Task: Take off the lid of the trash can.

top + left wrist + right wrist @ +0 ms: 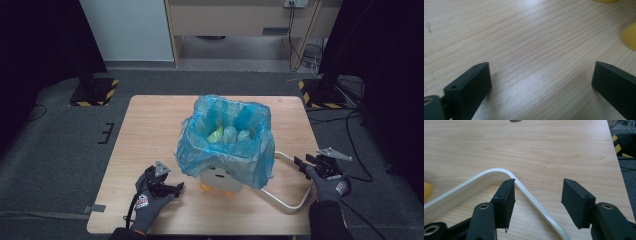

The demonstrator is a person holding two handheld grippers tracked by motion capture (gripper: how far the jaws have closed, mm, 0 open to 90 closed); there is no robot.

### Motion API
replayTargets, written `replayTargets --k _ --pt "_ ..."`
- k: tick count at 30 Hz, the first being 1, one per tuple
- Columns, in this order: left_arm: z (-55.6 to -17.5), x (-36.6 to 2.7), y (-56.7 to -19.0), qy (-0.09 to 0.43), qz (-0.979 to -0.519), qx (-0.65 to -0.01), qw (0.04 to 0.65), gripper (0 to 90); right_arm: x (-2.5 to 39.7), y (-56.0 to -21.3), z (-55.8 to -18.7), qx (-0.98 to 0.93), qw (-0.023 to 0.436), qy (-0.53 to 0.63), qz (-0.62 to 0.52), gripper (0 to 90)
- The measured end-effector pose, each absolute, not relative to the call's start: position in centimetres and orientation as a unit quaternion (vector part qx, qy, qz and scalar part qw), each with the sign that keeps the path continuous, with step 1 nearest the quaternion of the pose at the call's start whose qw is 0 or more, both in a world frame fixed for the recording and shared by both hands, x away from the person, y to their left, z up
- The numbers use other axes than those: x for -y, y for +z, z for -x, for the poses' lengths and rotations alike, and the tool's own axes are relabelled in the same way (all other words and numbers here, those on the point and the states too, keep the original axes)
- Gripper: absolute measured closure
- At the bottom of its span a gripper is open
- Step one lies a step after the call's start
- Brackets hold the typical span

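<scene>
A small white bin with yellow feet (221, 181) stands mid-table, lined with a blue plastic bag (227, 142) that holds several crumpled items. Its white loop handle (289, 200) lies flat on the table at the bin's right. My right gripper (303, 166) is open over the handle's far corner; in the right gripper view the white handle bar (529, 195) runs between the jaws, touching neither for certain. My left gripper (176, 188) rests open on the wood just left of the bin; a yellow foot (630, 37) shows ahead of its jaws (541, 87), with bare wood between them.
The wooden table (145, 130) has bare room on its left half and behind the bin. Its right edge lies close beside my right gripper. Dark floor, black stands with striped bases (95, 92) and cables surround the table.
</scene>
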State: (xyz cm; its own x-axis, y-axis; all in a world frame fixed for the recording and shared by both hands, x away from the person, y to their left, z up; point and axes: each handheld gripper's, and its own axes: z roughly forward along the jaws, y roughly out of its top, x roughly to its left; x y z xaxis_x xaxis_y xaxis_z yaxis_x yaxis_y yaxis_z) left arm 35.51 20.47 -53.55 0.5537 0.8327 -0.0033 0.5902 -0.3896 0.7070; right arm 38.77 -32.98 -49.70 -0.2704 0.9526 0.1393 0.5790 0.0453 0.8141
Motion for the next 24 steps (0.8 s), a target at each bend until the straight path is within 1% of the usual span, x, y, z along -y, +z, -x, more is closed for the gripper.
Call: replayTargets --k 3,6,14,24 --pt "-35.5 -20.9 -53.3 0.178 -0.813 -0.439 0.339 10.9 32.6 -49.2 -38.7 -0.684 0.235 0.418 -0.550 43.7" --pt "-35.5 -21.3 -53.1 0.171 -0.808 -0.445 0.346 15.8 32.2 -48.7 -38.6 -0.682 0.238 0.427 -0.544 43.2" --pt "-35.3 -21.8 -51.7 0.183 -0.783 -0.460 0.376 16.6 31.4 -47.6 -38.3 -0.680 0.250 0.442 -0.530 40.2" --pt "-34.6 -22.5 -49.0 0.198 -0.758 -0.466 0.412 16.0 31.1 -45.4 -37.8 -0.667 0.267 0.469 -0.513 38.4"
